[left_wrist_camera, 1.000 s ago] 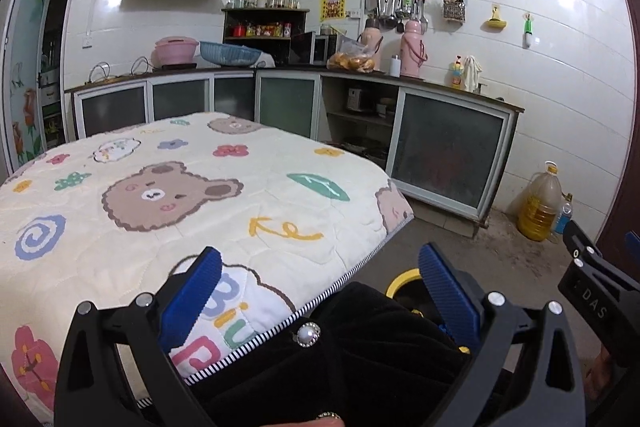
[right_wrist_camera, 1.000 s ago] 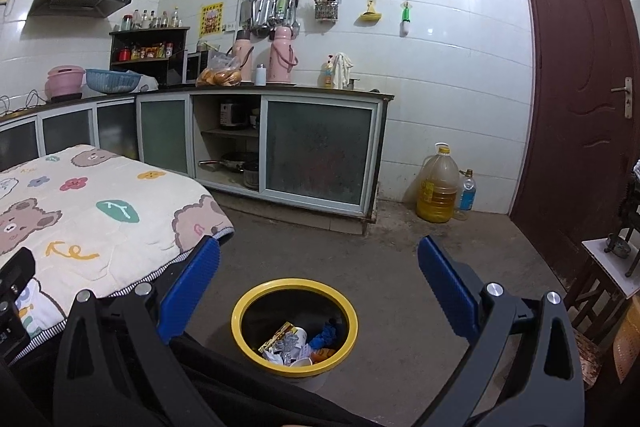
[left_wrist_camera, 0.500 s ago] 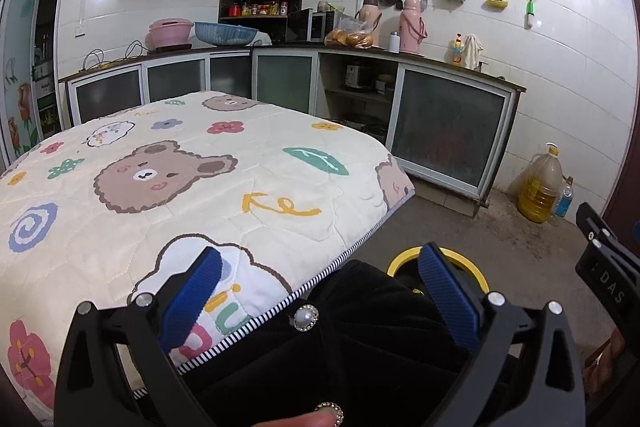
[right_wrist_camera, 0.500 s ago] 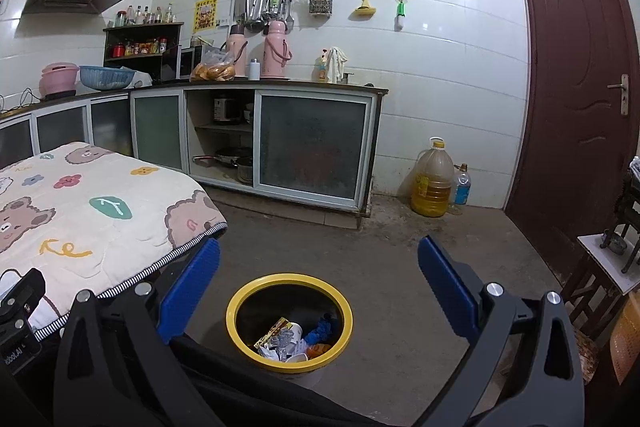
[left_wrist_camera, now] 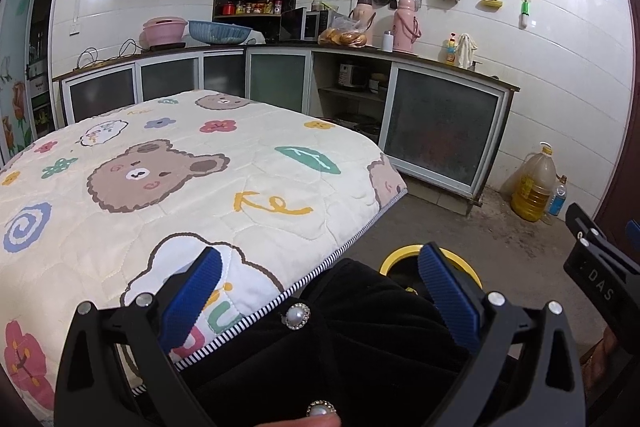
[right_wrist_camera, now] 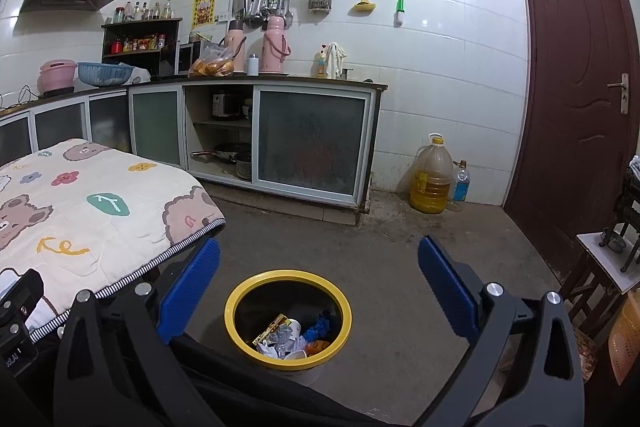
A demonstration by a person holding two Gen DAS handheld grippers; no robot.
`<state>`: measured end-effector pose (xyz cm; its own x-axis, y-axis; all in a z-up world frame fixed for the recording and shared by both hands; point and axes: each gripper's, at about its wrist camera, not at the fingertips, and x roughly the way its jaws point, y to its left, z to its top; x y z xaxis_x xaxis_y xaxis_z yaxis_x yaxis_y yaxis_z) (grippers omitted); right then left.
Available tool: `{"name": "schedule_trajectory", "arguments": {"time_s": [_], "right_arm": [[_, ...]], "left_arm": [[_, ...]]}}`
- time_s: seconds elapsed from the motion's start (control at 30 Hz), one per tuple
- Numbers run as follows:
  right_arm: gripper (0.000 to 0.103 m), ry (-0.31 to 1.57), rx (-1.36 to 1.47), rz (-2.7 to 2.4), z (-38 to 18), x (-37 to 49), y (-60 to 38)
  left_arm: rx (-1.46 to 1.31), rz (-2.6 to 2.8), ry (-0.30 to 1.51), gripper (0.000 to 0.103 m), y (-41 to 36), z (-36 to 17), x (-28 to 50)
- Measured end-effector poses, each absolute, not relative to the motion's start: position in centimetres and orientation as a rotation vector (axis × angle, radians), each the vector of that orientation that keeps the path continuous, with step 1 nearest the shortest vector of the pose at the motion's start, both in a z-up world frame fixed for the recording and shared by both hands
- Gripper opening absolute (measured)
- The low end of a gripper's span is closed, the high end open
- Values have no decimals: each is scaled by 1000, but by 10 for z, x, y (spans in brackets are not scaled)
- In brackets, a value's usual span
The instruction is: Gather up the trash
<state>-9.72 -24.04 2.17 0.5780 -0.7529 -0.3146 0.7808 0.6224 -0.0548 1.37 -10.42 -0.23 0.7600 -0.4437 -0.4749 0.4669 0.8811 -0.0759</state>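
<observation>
A yellow-rimmed trash bin (right_wrist_camera: pixel 338 293) stands on the concrete floor beside the table. Inside it lie crumpled wrappers, a white cup and blue scraps (right_wrist_camera: pixel 294 333). My right gripper (right_wrist_camera: pixel 318 279) is open and empty, held above and in front of the bin. My left gripper (left_wrist_camera: pixel 320 281) is open and empty, over the table's near edge and my black clothing. In the left wrist view only part of the bin's rim (left_wrist_camera: pixel 394 255) shows behind the right finger. No loose trash shows on the table cover (left_wrist_camera: pixel 168 187).
The table with the bear-print cover (right_wrist_camera: pixel 92 203) fills the left. Kitchen cabinets (right_wrist_camera: pixel 312 151) line the back wall. An oil jug (right_wrist_camera: pixel 431 181) and a bottle (right_wrist_camera: pixel 461 183) stand by the brown door (right_wrist_camera: pixel 576 87). A small stool (right_wrist_camera: pixel 608 267) is at the right.
Both views have tilted slightly downward and drawn back. The bin sits lower and nearer in the right wrist view. Both grippers stay open and empty.
</observation>
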Motion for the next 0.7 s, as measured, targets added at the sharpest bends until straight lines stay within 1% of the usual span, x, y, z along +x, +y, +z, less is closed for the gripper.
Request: {"name": "schedule_trajectory", "arguments": {"time_s": [0.7], "right_arm": [[95, 343, 100, -899, 18, -92, -243]], "left_arm": [[50, -503, 520, 95, -105, -4, 15]]}}
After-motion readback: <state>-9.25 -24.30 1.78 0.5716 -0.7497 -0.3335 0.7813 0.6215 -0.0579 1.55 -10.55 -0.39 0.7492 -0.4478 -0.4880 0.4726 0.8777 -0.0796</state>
